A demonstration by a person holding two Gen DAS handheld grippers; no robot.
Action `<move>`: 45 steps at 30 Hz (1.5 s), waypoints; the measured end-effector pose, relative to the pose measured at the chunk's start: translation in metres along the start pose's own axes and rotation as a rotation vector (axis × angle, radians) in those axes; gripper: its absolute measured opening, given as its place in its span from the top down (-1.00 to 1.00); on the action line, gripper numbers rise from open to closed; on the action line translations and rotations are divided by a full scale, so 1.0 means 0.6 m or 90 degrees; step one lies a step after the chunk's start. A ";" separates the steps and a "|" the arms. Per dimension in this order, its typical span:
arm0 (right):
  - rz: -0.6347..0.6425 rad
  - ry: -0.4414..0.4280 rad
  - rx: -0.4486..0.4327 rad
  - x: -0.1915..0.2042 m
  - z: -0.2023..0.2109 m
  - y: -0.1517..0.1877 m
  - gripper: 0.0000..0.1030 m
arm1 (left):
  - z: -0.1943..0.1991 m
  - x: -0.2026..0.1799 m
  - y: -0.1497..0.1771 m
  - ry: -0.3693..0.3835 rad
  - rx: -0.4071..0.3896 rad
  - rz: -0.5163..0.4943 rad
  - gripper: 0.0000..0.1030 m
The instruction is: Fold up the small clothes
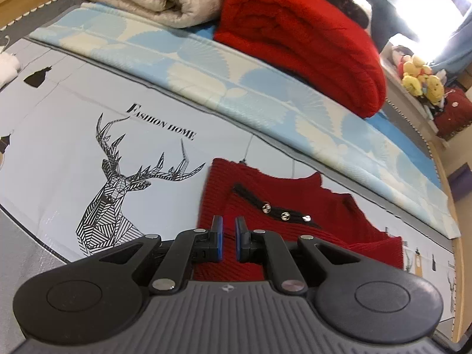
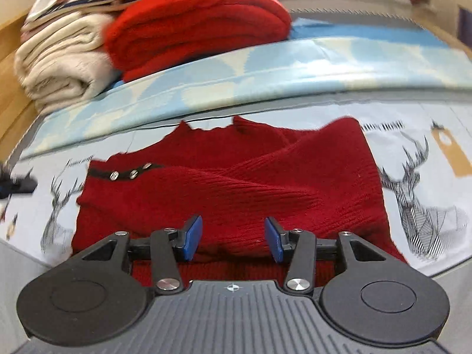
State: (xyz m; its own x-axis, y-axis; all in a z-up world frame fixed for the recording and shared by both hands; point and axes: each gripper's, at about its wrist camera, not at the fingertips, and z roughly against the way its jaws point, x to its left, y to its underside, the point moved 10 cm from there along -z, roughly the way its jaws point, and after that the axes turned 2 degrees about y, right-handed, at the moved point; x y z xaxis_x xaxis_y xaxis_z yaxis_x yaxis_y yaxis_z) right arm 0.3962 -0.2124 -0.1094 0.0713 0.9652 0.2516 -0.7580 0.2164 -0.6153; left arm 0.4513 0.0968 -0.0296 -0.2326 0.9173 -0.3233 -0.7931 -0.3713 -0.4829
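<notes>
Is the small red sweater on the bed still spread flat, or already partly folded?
Partly folded. In the right wrist view the red sweater has one side laid diagonally across its front, covering part of it.

The left gripper (image 1: 228, 236) tilts steeply downward, its blue pads (image 1: 217, 237) drawn almost together with only a narrow slit between them and nothing pinched there. The right gripper (image 2: 233, 237) also slopes downward, its jaws standing about half apart, the pads (image 2: 193, 236) angled slightly outward and pressing on nothing
</notes>
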 end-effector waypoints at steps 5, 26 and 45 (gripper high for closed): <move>-0.044 -0.008 0.020 -0.008 -0.024 0.006 0.04 | -0.037 -0.015 0.018 0.011 0.030 0.009 0.80; -0.228 0.033 0.035 -0.092 -0.029 -0.010 0.04 | -0.155 0.004 0.070 0.075 0.028 0.260 0.82; -0.331 0.256 0.037 -0.258 -0.039 0.017 -0.08 | -0.045 -0.024 0.060 0.026 0.021 0.253 0.58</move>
State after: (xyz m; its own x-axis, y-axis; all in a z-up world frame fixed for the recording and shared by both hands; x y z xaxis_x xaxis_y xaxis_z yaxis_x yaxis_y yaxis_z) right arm 0.3927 -0.3561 -0.1722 0.6657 0.7190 0.1998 -0.5925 0.6720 -0.4442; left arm 0.4413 0.0661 -0.0645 -0.5025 0.6967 -0.5119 -0.6637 -0.6903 -0.2880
